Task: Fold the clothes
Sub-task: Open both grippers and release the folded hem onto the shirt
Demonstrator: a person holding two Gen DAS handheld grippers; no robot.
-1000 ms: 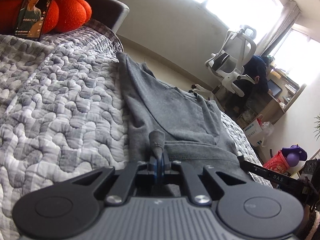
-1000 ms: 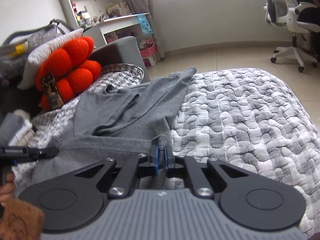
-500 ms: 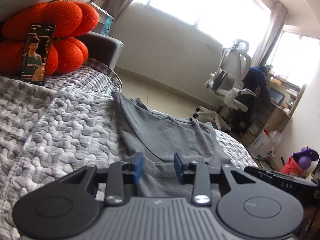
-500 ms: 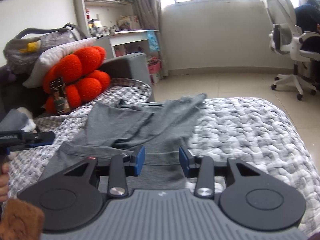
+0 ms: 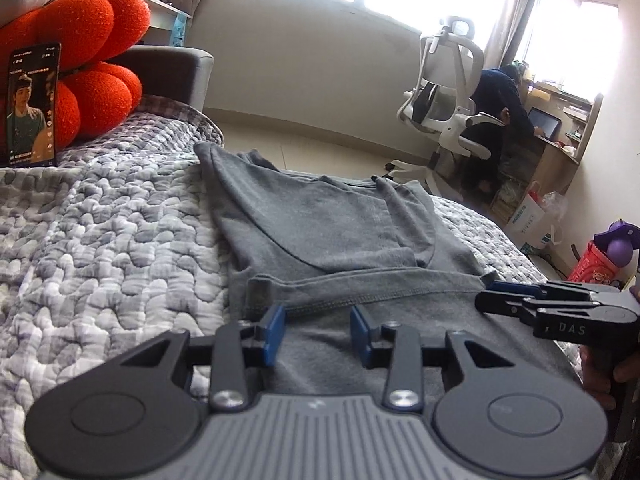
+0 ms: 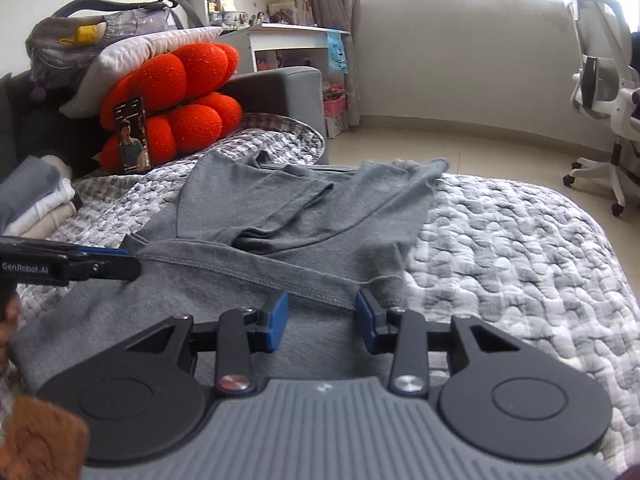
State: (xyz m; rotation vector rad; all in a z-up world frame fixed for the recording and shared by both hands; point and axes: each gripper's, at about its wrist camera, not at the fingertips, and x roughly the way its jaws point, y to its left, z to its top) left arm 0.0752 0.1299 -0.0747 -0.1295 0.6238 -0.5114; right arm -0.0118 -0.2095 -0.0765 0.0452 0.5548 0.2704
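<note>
Two sets of tongs are seen over the near part of one grey T-shirt [image 5: 328, 224], which is spread on the quilted bed [image 5: 100, 248]. The left tongs [image 5: 316, 330] are parted, the gap widening, with nothing pinched between the blue pads; the stitched hem [image 5: 360, 300] of a turned-over band lies just ahead of them. The right tongs [image 6: 322, 320] are likewise parted and empty, and the same hem is met just ahead of their tips.

The garment's long axis is judged to run away from both hands, from the near band toward the collar end by the bed's far edge. The sleeves are found already turned in over the body. The folded band lies crosswise, from one pair of tongs to the other. Each hand is placed near its own end of that band, left tongs at the left corner [image 5: 256, 284], right tongs toward the right edge, so neither is markedly nearer. Any next fold is judged to be carried forward along the long axis, with both hands advancing together.
</note>
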